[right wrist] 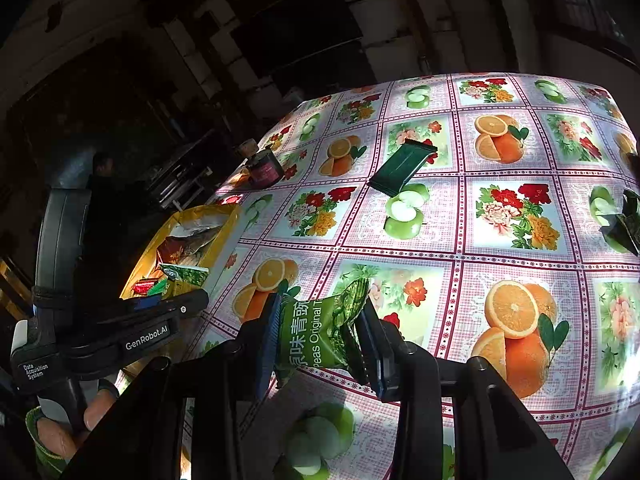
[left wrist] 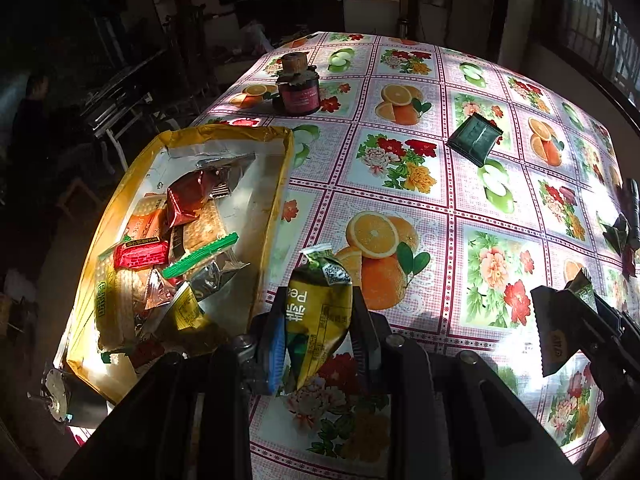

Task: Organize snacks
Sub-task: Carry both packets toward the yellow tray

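Note:
My left gripper (left wrist: pixel 318 312) is shut on a yellow pea snack packet (left wrist: pixel 318 312), held just right of the yellow box (left wrist: pixel 276 200). The box holds several snacks: a red packet (left wrist: pixel 142 254), a brown-red packet (left wrist: pixel 188 198) and crackers. My right gripper (right wrist: pixel 320 332) is shut on a green pea packet (right wrist: pixel 316 332) above the tablecloth; it also shows at the right in the left wrist view (left wrist: pixel 568 320). A dark green packet (left wrist: pixel 474 138) lies on the table further back and also shows in the right wrist view (right wrist: pixel 400 168).
A dark red jar with a cork lid (left wrist: pixel 298 88) stands at the table's far left. Another dark packet (right wrist: pixel 624 224) lies at the right edge. The fruit-patterned tablecloth (right wrist: pixel 500 220) covers the table. A small motor (left wrist: pixel 56 394) lies beside the box's near corner.

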Demonstrator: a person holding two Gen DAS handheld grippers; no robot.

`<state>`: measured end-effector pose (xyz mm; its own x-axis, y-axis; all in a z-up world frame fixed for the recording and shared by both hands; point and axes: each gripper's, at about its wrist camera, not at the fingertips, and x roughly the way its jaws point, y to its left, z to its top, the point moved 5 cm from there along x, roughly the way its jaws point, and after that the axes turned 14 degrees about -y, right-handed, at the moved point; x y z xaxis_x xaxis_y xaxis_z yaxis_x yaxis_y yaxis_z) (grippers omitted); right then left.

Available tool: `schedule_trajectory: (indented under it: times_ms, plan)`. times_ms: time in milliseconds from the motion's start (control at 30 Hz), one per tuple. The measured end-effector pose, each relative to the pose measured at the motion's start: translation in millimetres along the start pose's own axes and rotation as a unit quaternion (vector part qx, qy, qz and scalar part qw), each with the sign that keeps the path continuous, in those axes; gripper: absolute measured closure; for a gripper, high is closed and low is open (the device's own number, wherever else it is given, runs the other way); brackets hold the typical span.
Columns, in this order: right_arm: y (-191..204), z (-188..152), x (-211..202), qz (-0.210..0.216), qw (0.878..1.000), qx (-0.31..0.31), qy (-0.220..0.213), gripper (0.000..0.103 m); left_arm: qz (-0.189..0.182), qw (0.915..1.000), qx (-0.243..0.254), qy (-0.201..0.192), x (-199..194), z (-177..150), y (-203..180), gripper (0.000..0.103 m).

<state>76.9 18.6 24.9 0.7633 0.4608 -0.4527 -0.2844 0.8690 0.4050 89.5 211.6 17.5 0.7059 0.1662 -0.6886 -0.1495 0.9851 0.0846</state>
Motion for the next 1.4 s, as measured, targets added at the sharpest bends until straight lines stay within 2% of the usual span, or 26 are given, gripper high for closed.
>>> schedule_trajectory:
  times_ms: [300,600,867,1133,1400]
  plan:
    - [39.3,-9.1,-0.1,0.035,0.999,-0.019,0.005,0.063,0.034,0.9988,-0.016,-0.033,-26.9,-7.3,38.8,0.076]
    - [71.5,-14.9,10.1,0.061,0.997,-0.040,0.016,0.063,0.054,0.9973,-0.028,-0.040,-33.3,-14.7,67.0,0.076]
    - [90.6,-14.9,17.6,0.071,0.996,-0.052,0.021,0.062,0.057,0.9967,-0.040,-0.041,-36.3,-20.2,85.3,0.076]
    - [108.1,-15.2,25.4,0.081,0.994,-0.063,0.025,0.062,0.066,0.9945,-0.052,-0.062,-44.7,-19.3,103.2,0.076]
    - [130.2,-18.8,35.4,0.094,0.992,-0.077,0.034,0.062,0.070,0.9935,-0.066,-0.061,-42.8,-23.5,120.7,0.076]
